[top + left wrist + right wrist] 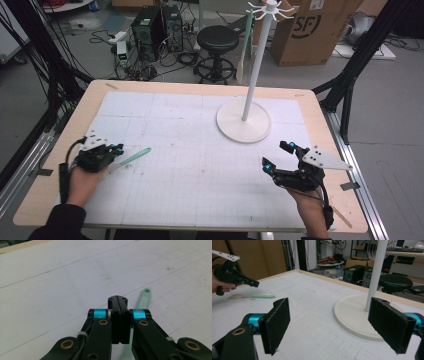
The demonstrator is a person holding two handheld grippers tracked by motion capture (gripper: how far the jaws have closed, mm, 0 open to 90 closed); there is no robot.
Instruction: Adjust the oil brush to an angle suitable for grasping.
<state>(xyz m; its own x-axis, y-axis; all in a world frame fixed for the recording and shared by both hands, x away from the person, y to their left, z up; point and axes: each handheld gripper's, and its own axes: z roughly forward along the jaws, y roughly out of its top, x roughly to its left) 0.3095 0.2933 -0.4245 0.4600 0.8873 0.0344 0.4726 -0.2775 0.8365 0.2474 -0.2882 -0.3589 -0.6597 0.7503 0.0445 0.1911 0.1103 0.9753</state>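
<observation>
Clenched jaws of the left gripper hold nothing; the green spatula lies flat on the mat just beside them, its long axis running toward the white stand. Beside that stand, the right gripper waits, jaws released, well apart from the spatula, so the left hand is nearer.

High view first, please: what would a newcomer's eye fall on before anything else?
Probably the tall white stand, upright on its round base at the table's far right. Next the pale green spoon lying flat on the mat at the near left, beside the shut left gripper. The right gripper hovers near right, jaws wide and empty.
</observation>
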